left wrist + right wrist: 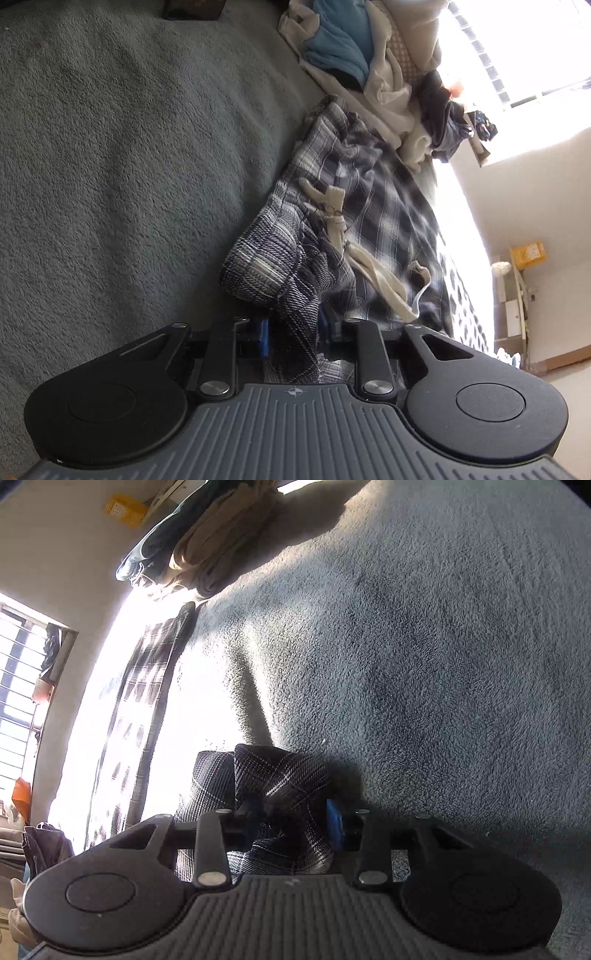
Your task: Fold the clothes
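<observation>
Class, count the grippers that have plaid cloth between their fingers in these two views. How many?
2. The left gripper pinches the plaid drawstring shorts at their near edge; the right gripper clamps bunched plaid fabric on the grey blanket.

A home bedroom: blanket-covered bed (pixel 110 166), piled laundry (pixel 354 55).

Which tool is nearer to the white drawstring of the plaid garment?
Left. The left tool grips the plaid garment just below the white drawstring; the right tool grips plaid cloth, no drawstring visible.

No readable text anywhere — yellow box (pixel 527 254) bears a pale label, its print too blurred
</observation>
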A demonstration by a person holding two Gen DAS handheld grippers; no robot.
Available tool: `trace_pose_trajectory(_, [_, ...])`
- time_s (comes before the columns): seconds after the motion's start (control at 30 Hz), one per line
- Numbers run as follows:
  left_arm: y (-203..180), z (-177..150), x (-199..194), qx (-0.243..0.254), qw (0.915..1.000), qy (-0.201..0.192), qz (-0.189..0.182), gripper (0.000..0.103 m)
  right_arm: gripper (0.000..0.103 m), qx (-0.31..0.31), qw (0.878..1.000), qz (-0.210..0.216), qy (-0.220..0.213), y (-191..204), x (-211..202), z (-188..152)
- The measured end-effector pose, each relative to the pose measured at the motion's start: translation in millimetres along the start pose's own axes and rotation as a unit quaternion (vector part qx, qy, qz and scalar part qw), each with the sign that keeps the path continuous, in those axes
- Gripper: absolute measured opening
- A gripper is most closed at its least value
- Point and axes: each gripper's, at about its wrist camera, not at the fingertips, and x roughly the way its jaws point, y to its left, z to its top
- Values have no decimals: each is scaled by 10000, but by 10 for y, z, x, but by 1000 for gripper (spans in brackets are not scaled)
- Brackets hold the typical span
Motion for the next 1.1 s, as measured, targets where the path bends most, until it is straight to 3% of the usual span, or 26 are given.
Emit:
trace_pose_trajectory(0.03, [-3,-19,25,-21,10000,49,26,48,5,-47,9999,68,-83,11,-46,11])
trace_pose_trajectory(0.2, [-80,-64,94,165,9996,48,231,50,2,-273,9958,504,-707,-41,-540,94])
trace_pose_trajectory(0.27, [-104,-66,107,267,9988,-4,405,38,2,-146,9963,422,-729,-206,-644,115])
trace_pose_trajectory(0.33, [-115,-64,125,307,9978,-40,582,33,2,151,9972,104,-732,-453,-663,116])
trace_pose_trajectory(0.5, [-147,-69,143,320,9966,-53,760,28,2,1102,9890,-452,-875,-1069,-703,109])
trace_pose_trajectory(0.6, [-179,-77,144,392,9956,-50,848,28,5,676,9936,-354,-829,-955,-670,186])
trace_pose_trajectory(0.63, [-189,-78,153,396,9953,-57,876,28,11,442,9958,-262,-751,-855,-630,216])
trace_pose_trajectory(0.7, [-203,-89,164,422,9949,-80,918,28,40,1,9987,-6,-517,-603,-492,261])
trace_pose_trajectory(0.73, [-206,-99,164,445,9946,-98,929,28,61,-183,9989,85,-432,-480,-419,274])
trace_pose_trajectory(0.77, [-207,-112,160,471,9944,-119,935,28,69,-465,9981,188,-349,-318,-325,286])
trace_pose_trajectory(0.83, [-196,-125,151,461,9946,-158,917,28,71,-1022,9947,98,-34,-44,-111,270])
trace_pose_trajectory(0.9, [-175,-130,142,407,9951,-189,879,28,47,-1458,9887,-120,319,165,54,191])
trace_pose_trajectory(0.93, [-164,-132,139,391,9953,-196,863,28,17,-1644,9855,-171,390,261,88,138])
trace_pose_trajectory(0.97, [-158,-130,138,396,9954,-192,854,28,9,-1852,9821,-13,343,377,50,73])
trace_pose_trajectory(1.03, [-153,-123,139,435,9953,-168,846,28,9,-2421,9682,616,152,647,-126,-87])
trace_pose_trajectory(1.07, [-154,-120,141,453,9953,-156,840,28,9,-2880,9518,1057,24,790,-267,-198])
trace_pose_trajectory(1.1, [-155,-117,145,459,9954,-147,831,28,9,-3480,9254,1496,-77,936,-407,-355])
